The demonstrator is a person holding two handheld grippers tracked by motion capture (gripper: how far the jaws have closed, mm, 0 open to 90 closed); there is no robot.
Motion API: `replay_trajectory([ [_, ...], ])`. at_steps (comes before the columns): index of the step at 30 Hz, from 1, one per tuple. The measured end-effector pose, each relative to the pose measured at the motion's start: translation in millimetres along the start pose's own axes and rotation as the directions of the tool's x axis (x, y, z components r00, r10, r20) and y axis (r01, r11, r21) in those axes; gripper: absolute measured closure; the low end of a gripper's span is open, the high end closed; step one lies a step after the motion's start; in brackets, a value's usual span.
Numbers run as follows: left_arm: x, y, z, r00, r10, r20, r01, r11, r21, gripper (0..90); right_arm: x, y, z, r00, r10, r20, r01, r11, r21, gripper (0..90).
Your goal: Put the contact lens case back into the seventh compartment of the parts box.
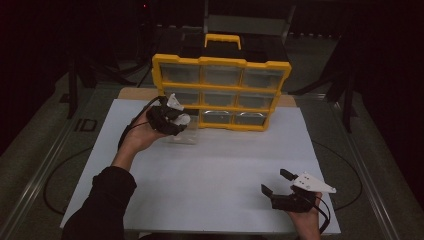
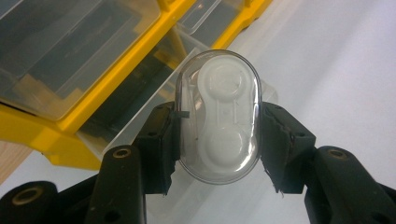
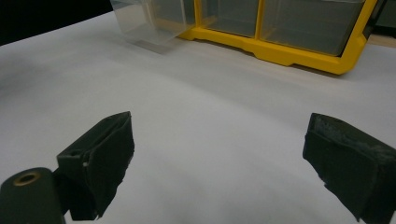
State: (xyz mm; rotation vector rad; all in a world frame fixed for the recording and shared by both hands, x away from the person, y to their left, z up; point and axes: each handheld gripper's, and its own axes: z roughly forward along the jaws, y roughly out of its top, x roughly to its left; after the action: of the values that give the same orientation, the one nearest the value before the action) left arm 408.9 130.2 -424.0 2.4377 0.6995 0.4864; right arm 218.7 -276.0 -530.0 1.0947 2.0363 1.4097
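Note:
My left gripper (image 2: 218,140) is shut on a clear oval case (image 2: 218,116) with a white two-cup insert inside. It holds the case just above a clear drawer (image 2: 140,116) pulled out of the yellow organizer's (image 2: 46,140) bottom-left slot. In the high view the left gripper (image 1: 172,119) hovers at the front left of the yellow drawer cabinet (image 1: 220,62), over the pulled-out drawer (image 1: 185,135). My right gripper (image 1: 280,182) rests low near the white board's front right, open and empty. Its own view shows the jaws wide apart (image 3: 219,158) over bare white board.
The cabinet has a yellow handle (image 1: 222,39) and several clear drawers. It stands at the back of the white board (image 1: 215,170). The pulled-out drawer (image 3: 149,21) and the cabinet's bottom frame (image 3: 289,51) lie far ahead of the right gripper. Dark floor surrounds the table.

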Motion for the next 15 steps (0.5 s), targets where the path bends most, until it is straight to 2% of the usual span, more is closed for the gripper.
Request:
replay_trajectory([
  [15, 9.5, -4.1, 7.2, 0.9982, -0.058, -0.018, 0.058, 0.9979, 0.026, 49.8, 0.5, -0.1, 0.2, 1.0000, -0.004, -0.001, 0.004, 1.000, 0.003, 8.5],
])
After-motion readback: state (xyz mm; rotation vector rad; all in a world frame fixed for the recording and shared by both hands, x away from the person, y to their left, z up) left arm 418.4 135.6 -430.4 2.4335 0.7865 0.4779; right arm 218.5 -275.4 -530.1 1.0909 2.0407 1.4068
